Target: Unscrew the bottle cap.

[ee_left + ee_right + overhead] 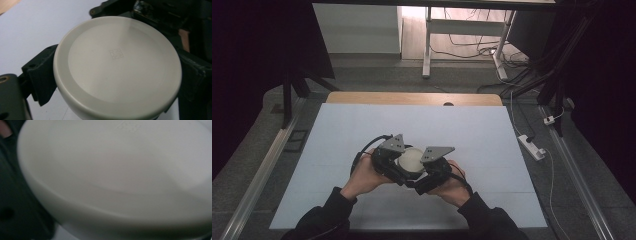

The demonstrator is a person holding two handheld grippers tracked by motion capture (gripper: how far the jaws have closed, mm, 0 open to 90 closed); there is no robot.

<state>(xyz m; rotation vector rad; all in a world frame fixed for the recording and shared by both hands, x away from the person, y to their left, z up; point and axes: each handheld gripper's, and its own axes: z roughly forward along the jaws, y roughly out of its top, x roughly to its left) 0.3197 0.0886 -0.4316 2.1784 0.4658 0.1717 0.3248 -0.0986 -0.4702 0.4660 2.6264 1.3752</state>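
The round off-white lid [410, 159] sits between the two grippers, above the near middle of the worktop [472, 135], closer to its near edge than its far one. It is a disc with no long axis, so the grip does not depend on which way it is turned; what counts is that it lies flat side up, with the left hand-held gripper [398, 161] against its left rim and the right hand-held gripper [426, 167] against its right rim. Both are equally near, each touching the piece from its own side.

In the left gripper view the lid [117, 67] shows a raised outer band, a flatter inner face and a small square embossed mark at the centre; a black jaw stands against the rim at each side, so this gripper is closed on the lid at a wide span. In the right gripper view the same piece [117, 177] is very close and blurred, a dark jaw lying along its left edge; I cannot tell whether that gripper clamps it or merely rests against it. Whether a container hangs beneath the lid is hidden.

The worktop's pale sheet is otherwise bare around the hands.
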